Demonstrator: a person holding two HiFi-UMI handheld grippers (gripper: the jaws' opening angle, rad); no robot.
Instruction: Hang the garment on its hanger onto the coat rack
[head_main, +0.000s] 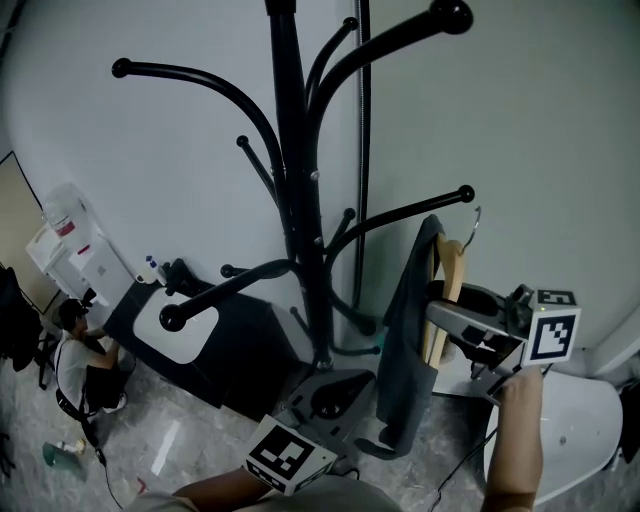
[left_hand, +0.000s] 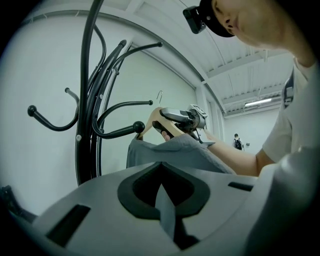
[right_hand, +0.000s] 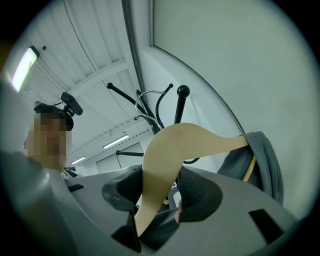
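Observation:
A black coat rack (head_main: 298, 200) with curved, ball-tipped arms stands against the pale wall. A grey garment (head_main: 405, 340) hangs on a wooden hanger (head_main: 452, 265). Its metal hook (head_main: 473, 224) sits just under the ball end of a low right rack arm (head_main: 420, 210), apart from it. My right gripper (head_main: 440, 300) is shut on the hanger's shoulder; in the right gripper view the wood (right_hand: 170, 155) passes between the black pads. Lower down, my left gripper (head_main: 335, 395) is shut on a thin fold of the garment (left_hand: 165, 210). The garment's bulk (left_hand: 170, 152) rises ahead of it.
The rack's other arms (head_main: 200, 85) spread left and upward. A white water dispenser (head_main: 75, 250) and a seated person (head_main: 75, 360) are at lower left. A black mat (head_main: 240, 350) lies by the rack's foot. A white rounded object (head_main: 570, 430) stands at lower right.

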